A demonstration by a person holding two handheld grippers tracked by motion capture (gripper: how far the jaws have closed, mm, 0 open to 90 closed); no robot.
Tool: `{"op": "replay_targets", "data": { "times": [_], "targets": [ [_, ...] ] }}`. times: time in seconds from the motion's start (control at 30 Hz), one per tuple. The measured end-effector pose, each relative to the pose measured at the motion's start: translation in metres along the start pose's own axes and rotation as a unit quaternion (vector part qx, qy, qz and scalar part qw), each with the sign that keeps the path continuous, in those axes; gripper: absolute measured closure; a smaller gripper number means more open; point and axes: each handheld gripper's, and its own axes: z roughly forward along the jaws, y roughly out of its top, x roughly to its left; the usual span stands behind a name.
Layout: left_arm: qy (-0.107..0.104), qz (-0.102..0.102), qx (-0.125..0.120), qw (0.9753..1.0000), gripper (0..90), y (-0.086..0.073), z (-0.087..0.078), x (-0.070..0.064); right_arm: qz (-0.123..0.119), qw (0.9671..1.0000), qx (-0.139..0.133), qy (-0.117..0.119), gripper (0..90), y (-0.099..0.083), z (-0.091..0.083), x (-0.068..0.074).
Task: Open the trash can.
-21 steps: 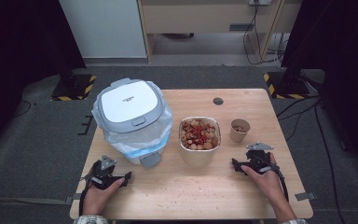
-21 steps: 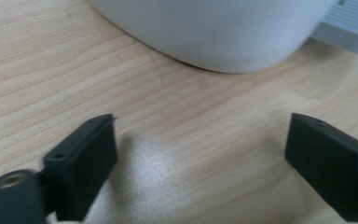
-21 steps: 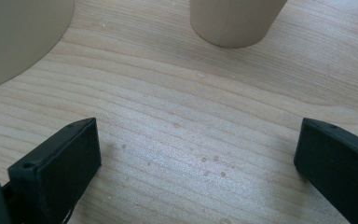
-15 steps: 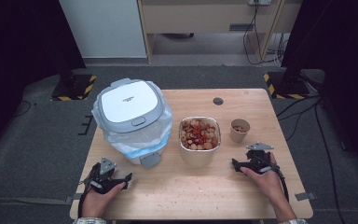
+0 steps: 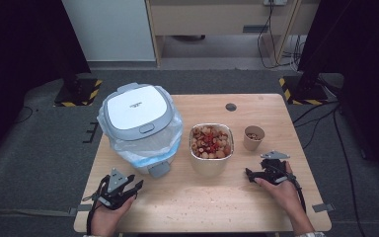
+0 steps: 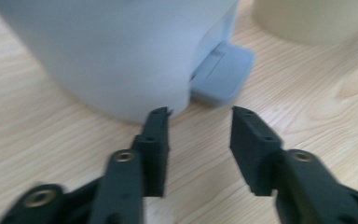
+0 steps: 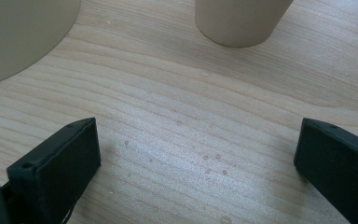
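The wooden table carries a white pedal bin w/ a plastic liner at the left. Right of it stands a foil tray of nuts, red bits mixed in, then a small paper cup, probably holding nuts too. Left gripper sits near the table's front edge, jaws parted, empty, pointing at the bin's pedal just ahead. Right gripper rests near the cup, jaws spread wide, nothing btw them.
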Motion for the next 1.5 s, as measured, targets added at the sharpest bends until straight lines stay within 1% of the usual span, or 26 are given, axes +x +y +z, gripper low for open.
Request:
{"op": "replay_targets", "data": {
  "times": [0.07, 0.13, 0.2, 0.27, 0.37, 0.4, 0.43, 0.47, 0.53, 0.57, 0.6, 0.63, 0.67, 0.7, 0.73, 0.77, 0.8, 0.87, 0.9, 0.93, 0.97, 1.0, 1.2, 1.23, 1.33, 1.5],
  "targets": [
    [-0.005, 0.002, -0.009, 0.9999, 62.6, 0.003, 0.001, -0.004, 0.000, 1.0000, 0.000, 0.000, 0.8, 0.000, 0.000, 0.000],
    [-0.016, 0.006, -0.016, 0.9997, 74.0, 0.009, 0.009, -0.009, 0.000, 1.0000, 0.000, 0.000, 0.8, 0.000, 0.000, 0.000],
    [-0.020, 0.013, -0.014, 0.9996, 79.4, 0.011, 0.015, -0.012, 0.000, 1.0000, 0.000, 0.000, 0.8, 0.000, 0.000, 0.000],
    [-0.026, 0.020, -0.014, 0.9994, 80.8, 0.014, 0.022, -0.015, 0.000, 1.0000, 0.000, 0.000, 0.8, 0.000, 0.000, 0.000],
    [-0.033, 0.024, -0.011, 0.9991, 87.3, 0.019, 0.035, -0.018, 0.000, 1.0000, 0.000, 0.000, 0.8, 0.000, 0.000, 0.000],
    [-0.028, 0.021, -0.009, 0.9993, 89.3, 0.019, 0.038, -0.020, 0.000, 1.0000, 0.000, 0.000, 0.8, 0.000, 0.000, 0.000],
    [-0.014, 0.023, -0.004, 0.9996, 89.5, 0.020, 0.042, -0.022, 0.000, 1.0000, 0.000, 0.000, 0.8, 0.000, 0.000, 0.000],
    [-0.027, 0.057, 0.000, 0.9980, 89.6, 0.023, 0.048, -0.020, 0.000, 1.0000, 0.000, 0.000, 0.8, 0.000, 0.000, 0.000],
    [-0.020, 0.080, 0.004, 0.9966, 89.7, 0.025, 0.054, -0.021, 0.000, 1.0000, 0.000, 0.000, 0.7, 0.000, 0.000, 0.000],
    [-0.017, 0.062, 0.000, 0.9979, 89.6, 0.024, 0.057, -0.025, 0.000, 1.0000, 0.000, 0.000, 0.8, 0.000, 0.000, 0.000],
    [-0.010, 0.065, 0.002, 0.9978, 89.7, 0.024, 0.058, -0.026, 0.000, 1.0000, 0.000, 0.000, 0.8, 0.000, 0.000, 0.000],
    [-0.011, 0.091, 0.000, 0.9958, 89.7, 0.026, 0.062, -0.023, 0.000, 1.0000, 0.000, 0.000, 0.8, 0.000, 0.000, 0.000],
    [-0.006, 0.100, 0.005, 0.9950, 89.6, 0.026, 0.065, -0.023, -0.001, 1.0000, 0.000, 0.001, 0.8, 0.000, 0.000, 0.000],
    [-0.004, 0.054, 0.003, 0.9985, 89.6, 0.023, 0.068, -0.029, -0.001, 1.0000, 0.000, 0.001, 0.8, 0.000, 0.000, 0.000],
    [0.002, 0.072, 0.005, 0.9974, 89.6, 0.025, 0.069, -0.025, -0.001, 1.0000, 0.000, 0.002, 0.8, 0.000, 0.000, 0.000],
    [0.000, 0.075, 0.000, 0.9972, 89.6, 0.025, 0.071, -0.023, -0.002, 1.0000, 0.000, 0.002, 0.8, 0.000, 0.000, 0.000],
    [0.004, 0.056, 0.006, 0.9984, 89.6, 0.023, 0.073, -0.026, -0.003, 1.0000, 0.000, 0.002, 0.8, 0.000, 0.000, 0.000],
    [0.004, 0.055, 0.003, 0.9985, 89.5, 0.023, 0.075, -0.025, -0.003, 1.0000, 0.000, 0.002, 0.8, 0.000, 0.000, 0.000],
    [0.003, 0.057, 0.009, 0.9983, 89.4, 0.023, 0.074, -0.025, -0.003, 1.0000, 0.000, 0.002, 0.8, 0.000, 0.000, 0.000],
    [0.008, 0.052, 0.013, 0.9986, 89.4, 0.023, 0.074, -0.025, -0.003, 1.0000, 0.000, 0.002, 0.8, 0.000, 0.000, 0.000],
    [0.014, 0.055, 0.012, 0.9983, 89.4, 0.022, 0.076, -0.027, -0.003, 1.0000, 0.000, 0.002, 0.8, 0.000, 0.000, 0.000],
    [0.012, 0.064, 0.014, 0.9978, 89.4, 0.022, 0.076, -0.026, -0.003, 1.0000, 0.000, 0.002, 0.8, 0.000, 0.000, 0.000],
    [0.015, 0.063, 0.018, 0.9977, 89.5, 0.020, 0.078, -0.027, -0.001, 1.0000, -0.001, -0.001, 0.9, 0.000, 0.000, 0.000],
    [0.018, 0.072, 0.025, 0.9970, 89.5, 0.020, 0.078, -0.027, -0.002, 1.0000, -0.001, 0.000, 0.9, 0.000, 0.000, 0.000],
    [0.021, 0.075, 0.031, 0.9965, 89.5, 0.018, 0.082, -0.029, -0.001, 1.0000, -0.001, -0.001, 0.9, 0.000, 0.000, 0.000],
    [0.020, 0.074, 0.039, 0.9963, 89.5, 0.016, 0.085, -0.028, 0.002, 1.0000, 0.001, -0.002, 0.7, 0.000, 0.000, 0.001]
  ]
}}
